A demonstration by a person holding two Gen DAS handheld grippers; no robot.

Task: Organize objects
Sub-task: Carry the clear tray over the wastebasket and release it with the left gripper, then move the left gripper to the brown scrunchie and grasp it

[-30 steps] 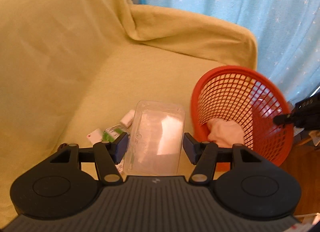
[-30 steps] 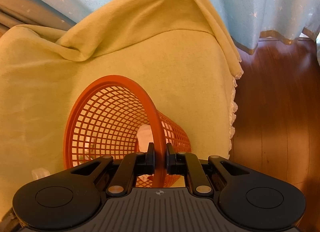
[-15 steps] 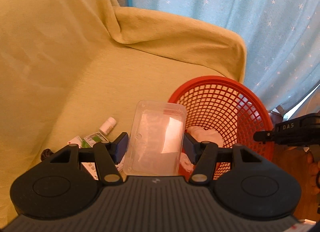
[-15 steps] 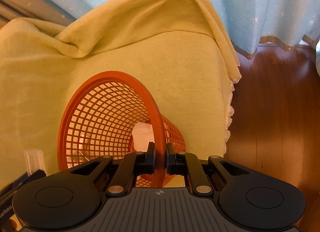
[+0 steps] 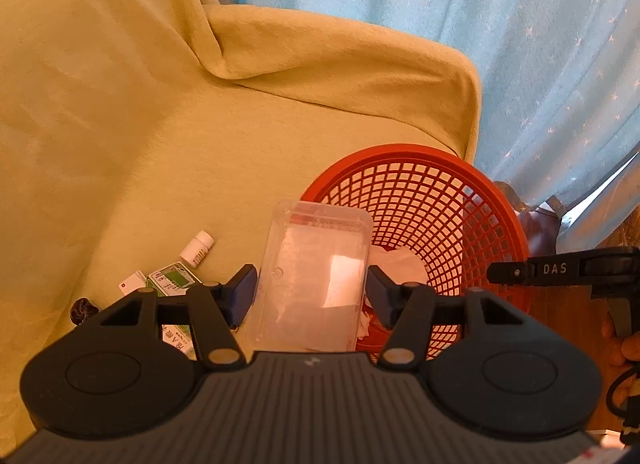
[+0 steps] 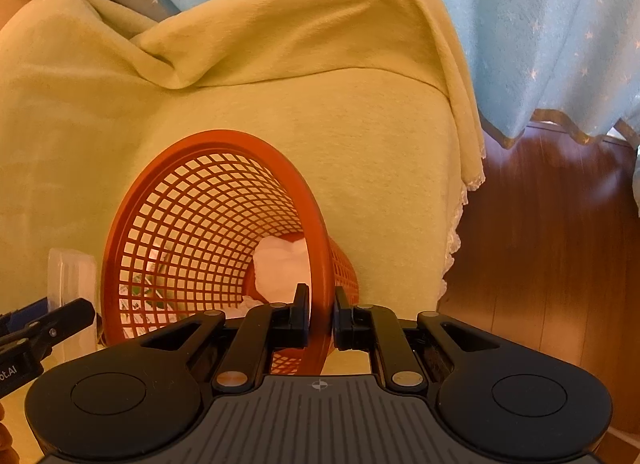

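Observation:
My left gripper (image 5: 311, 293) is shut on a clear plastic box (image 5: 316, 264), its blue pads (image 5: 242, 295) pressed on the box's long sides. The box's far end overlaps the near rim of a red mesh basket (image 5: 404, 150). That basket (image 6: 200, 220) is tilted toward the left, and my right gripper (image 6: 322, 309) is shut on its rim. White crumpled tissue (image 6: 280, 260) lies inside the basket. On the sofa seat, left of the box, lie a small white bottle (image 5: 197, 249) and green-and-white medicine packets (image 5: 170, 278).
A yellow-green blanket covers the sofa (image 5: 120, 124), whose armrest (image 6: 320, 24) rises behind the basket. Blue star-print curtains (image 5: 520, 44) hang behind it. A wooden floor (image 6: 560, 244) lies past the sofa's right edge. A small dark object (image 5: 82, 310) sits at the seat's front left.
My left gripper has carried the clear box to the right, from beside the basket to over its near rim. The right gripper has kept its hold on the tilted basket.

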